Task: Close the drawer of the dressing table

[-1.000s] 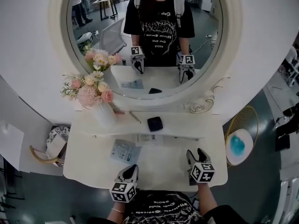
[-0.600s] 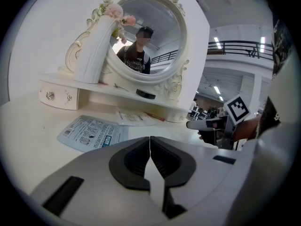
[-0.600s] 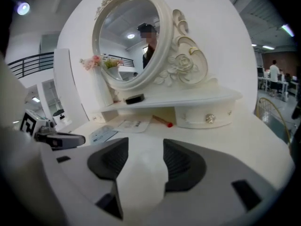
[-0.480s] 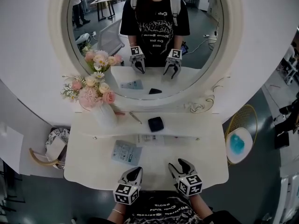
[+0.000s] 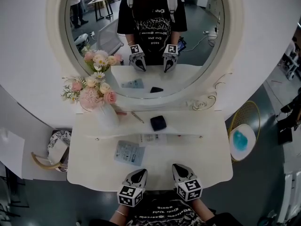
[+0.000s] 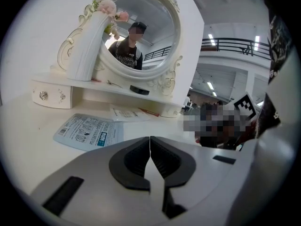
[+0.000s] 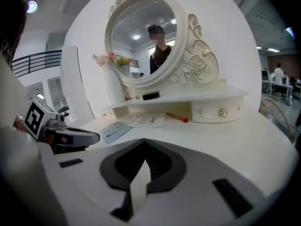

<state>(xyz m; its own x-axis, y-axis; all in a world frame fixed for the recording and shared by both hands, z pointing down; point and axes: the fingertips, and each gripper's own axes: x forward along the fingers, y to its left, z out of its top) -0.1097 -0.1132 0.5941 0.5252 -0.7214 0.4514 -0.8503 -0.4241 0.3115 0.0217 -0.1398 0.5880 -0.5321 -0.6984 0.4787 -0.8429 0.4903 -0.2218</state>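
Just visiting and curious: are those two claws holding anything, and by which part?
Nothing is held. The left gripper is shut empty; the right gripper has just closed its jaws, with nothing between them.

I can't read anything here: print on the blue sachet (image 5: 129, 153), the paper slip (image 5: 151, 138) and the black shirt (image 5: 150, 25) is too small or blurred.
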